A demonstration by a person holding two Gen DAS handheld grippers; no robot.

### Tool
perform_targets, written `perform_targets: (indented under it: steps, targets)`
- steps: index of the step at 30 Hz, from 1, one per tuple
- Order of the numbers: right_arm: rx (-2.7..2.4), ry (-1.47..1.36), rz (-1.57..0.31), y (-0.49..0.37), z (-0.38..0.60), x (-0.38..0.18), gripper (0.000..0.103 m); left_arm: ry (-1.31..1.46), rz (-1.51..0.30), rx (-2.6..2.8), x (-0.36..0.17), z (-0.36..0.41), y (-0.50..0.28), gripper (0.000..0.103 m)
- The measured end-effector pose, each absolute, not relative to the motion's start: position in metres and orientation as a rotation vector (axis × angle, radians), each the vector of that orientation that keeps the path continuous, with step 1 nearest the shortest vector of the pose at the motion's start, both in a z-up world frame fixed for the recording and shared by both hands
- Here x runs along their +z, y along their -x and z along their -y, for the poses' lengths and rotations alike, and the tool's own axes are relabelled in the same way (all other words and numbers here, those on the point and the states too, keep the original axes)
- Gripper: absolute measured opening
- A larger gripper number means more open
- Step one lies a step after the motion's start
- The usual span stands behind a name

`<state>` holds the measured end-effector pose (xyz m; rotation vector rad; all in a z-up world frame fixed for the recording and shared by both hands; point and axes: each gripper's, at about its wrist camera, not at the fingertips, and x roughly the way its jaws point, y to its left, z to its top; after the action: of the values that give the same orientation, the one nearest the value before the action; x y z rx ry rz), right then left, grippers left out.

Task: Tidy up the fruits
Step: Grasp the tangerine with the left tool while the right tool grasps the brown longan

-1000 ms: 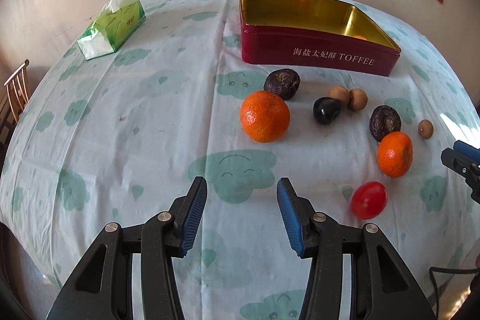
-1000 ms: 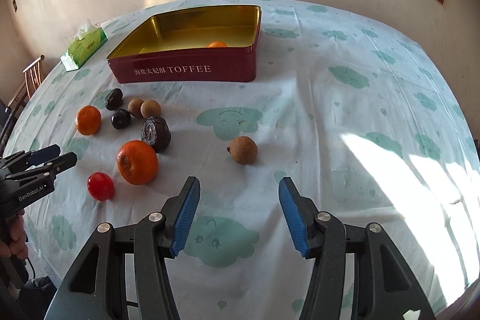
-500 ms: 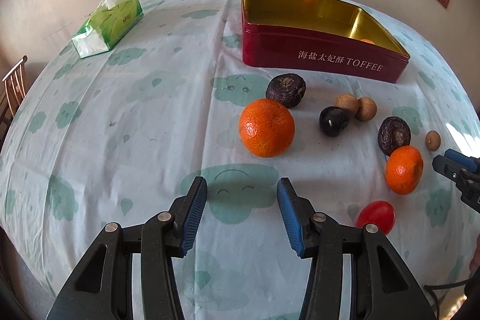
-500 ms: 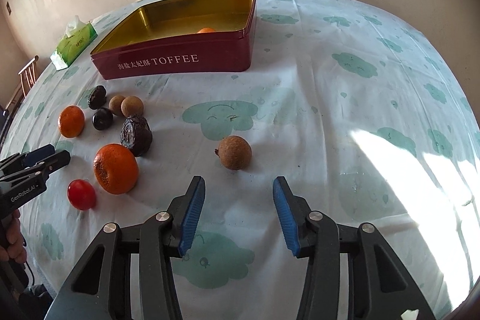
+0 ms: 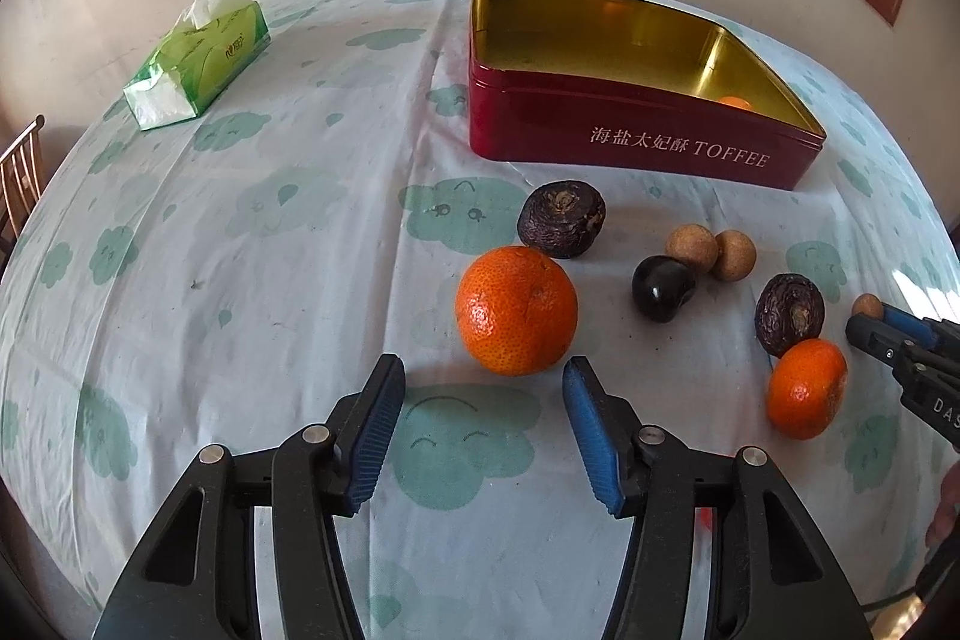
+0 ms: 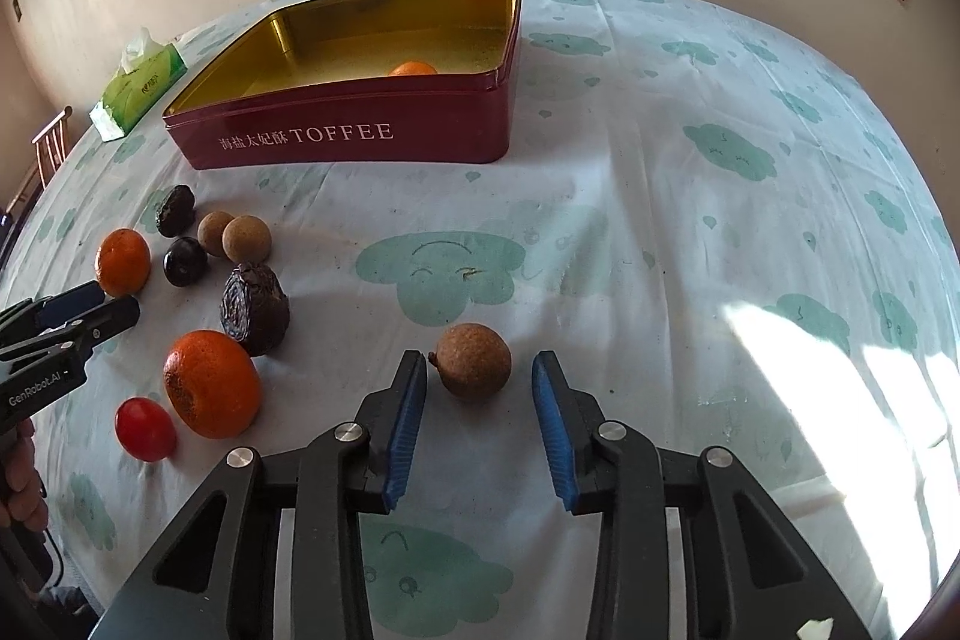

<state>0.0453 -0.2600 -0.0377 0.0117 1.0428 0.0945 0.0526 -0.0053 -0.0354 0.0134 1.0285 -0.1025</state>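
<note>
Closing in on both sides now: over the last second each tool has pushed forward across the bench (image 6: 690,232) toward its own fruit. The right tool (image 6: 480,388), jaws wide and empty, has brought the brown round fruit (image 6: 473,360) from well ahead to right between its blue pads, the left pad almost at the fruit's stem, not yet gripping. The left tool (image 5: 483,403), equally wide and empty, now sits just near of the big orange (image 5: 516,310), which is not yet between the pads. That reads as two pickups being lined up, with the red toffee tin (image 6: 360,136) at the far side the likely home; one orange fruit already lies inside it. The brown fruit looks rough, dull and firm, with a small nub. The big orange is glossy, pebbled, sitting free. A second orange (image 6: 211,383), a red tomato (image 6: 145,428) and dark wrinkled fruits (image 6: 255,309) wait at left.
</note>
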Motion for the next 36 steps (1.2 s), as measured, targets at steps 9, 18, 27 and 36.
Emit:
perform_targets:
  steps: [9,18,27,36]
  targets:
    - [0.086,0.001,-1.033,-0.049,0.259,-0.038,0.025,-0.021,-1.031,-0.096,-0.036,0.013,-0.067,0.056]
    - [0.085,0.007,-1.031,-0.049,0.258,-0.038,0.025,-0.033,-1.024,-0.096,-0.036,0.016,-0.069,0.055]
    - [0.081,0.022,-1.021,-0.047,0.257,-0.038,0.025,-0.046,-1.009,-0.115,-0.034,0.020,-0.066,0.041]
    - [0.081,0.027,-1.024,-0.047,0.256,-0.038,0.025,-0.044,-1.013,-0.114,-0.035,0.020,-0.066,0.040]
